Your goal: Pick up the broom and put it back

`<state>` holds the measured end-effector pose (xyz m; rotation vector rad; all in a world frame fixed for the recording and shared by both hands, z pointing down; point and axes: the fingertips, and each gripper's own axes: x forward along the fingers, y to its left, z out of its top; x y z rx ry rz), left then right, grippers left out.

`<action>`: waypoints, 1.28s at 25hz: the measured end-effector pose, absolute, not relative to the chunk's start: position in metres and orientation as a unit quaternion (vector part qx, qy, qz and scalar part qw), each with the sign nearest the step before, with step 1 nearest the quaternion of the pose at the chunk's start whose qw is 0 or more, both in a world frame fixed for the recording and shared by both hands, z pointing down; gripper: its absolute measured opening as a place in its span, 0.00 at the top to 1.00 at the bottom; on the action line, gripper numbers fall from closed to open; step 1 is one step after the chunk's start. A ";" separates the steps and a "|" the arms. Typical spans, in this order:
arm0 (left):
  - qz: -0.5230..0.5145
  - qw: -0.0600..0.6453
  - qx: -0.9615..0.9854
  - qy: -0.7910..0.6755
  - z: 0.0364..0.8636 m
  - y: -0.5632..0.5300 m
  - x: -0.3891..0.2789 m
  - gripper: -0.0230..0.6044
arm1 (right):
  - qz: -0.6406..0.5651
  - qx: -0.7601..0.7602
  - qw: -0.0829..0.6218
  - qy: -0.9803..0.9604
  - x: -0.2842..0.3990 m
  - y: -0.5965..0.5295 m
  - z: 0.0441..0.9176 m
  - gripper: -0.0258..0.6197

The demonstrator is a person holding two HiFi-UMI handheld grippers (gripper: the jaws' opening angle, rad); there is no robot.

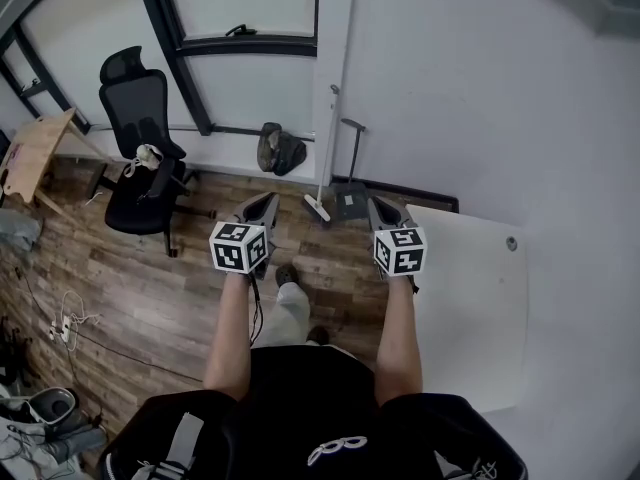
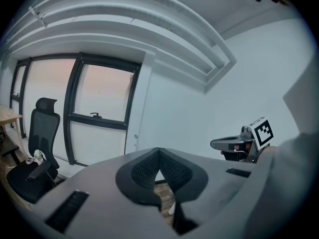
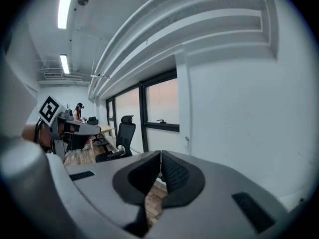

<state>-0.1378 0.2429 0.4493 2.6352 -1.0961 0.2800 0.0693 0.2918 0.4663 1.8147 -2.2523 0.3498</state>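
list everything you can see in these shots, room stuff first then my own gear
broom: one, white handle, pale head, leaning on the wall ahead
dustpan: one, dark grey, long handle, just right of the broom
office chair: one, black, by the window at left
dark bundle: one, maybe a bag, on the floor under the window
wooden table: one, light wood, far left
white table: one, white, at right by the wall
power strip: one, white with cables, on the floor at left
left gripper: one, grey, marker cube, jaws together, empty
right gripper: one, grey, marker cube, jaws together, empty
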 end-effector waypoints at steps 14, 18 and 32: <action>0.092 0.121 0.917 -0.370 0.449 0.180 -0.096 0.93 | 0.106 0.630 0.118 -0.760 0.106 0.238 0.462 0.92; 0.093 0.120 0.917 -0.369 0.449 0.158 -0.086 0.94 | 0.107 0.630 0.115 -0.761 0.117 0.217 0.462 0.92; 0.103 0.126 0.921 -0.354 0.453 0.058 -0.057 0.94 | 0.128 0.631 0.120 -0.756 0.140 0.119 0.473 0.92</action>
